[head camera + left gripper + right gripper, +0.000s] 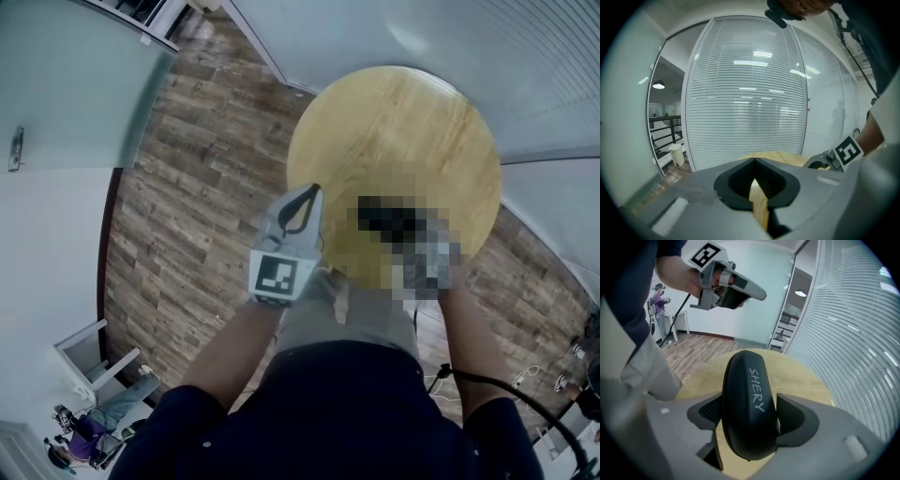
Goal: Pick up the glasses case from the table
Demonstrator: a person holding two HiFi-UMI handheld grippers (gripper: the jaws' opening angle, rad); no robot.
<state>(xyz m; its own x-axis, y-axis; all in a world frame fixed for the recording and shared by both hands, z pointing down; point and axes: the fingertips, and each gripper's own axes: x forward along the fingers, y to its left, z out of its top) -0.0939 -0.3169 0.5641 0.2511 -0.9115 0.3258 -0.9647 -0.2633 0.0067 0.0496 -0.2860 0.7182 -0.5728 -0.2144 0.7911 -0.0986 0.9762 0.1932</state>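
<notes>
The black glasses case (pixel 749 406), with light lettering on its lid, stands on end between the jaws of my right gripper (pixel 750 417), which is shut on its two sides. The round wooden table (pixel 801 376) lies beneath it. In the head view a mosaic patch covers that gripper and the case over the table's near edge (pixel 412 122). My left gripper (pixel 302 204) hangs at the table's near left edge, its jaws together with nothing between them. In its own view the left gripper (pixel 757 187) shows only a thin slit with wood behind.
Wooden plank floor (pixel 197 187) surrounds the table. A glass wall with blinds (pixel 750 93) runs behind it. A white chair (pixel 89 361) stands at the lower left, and a cable (pixel 506 389) trails from my right arm. A person (pixel 658 305) stands far off.
</notes>
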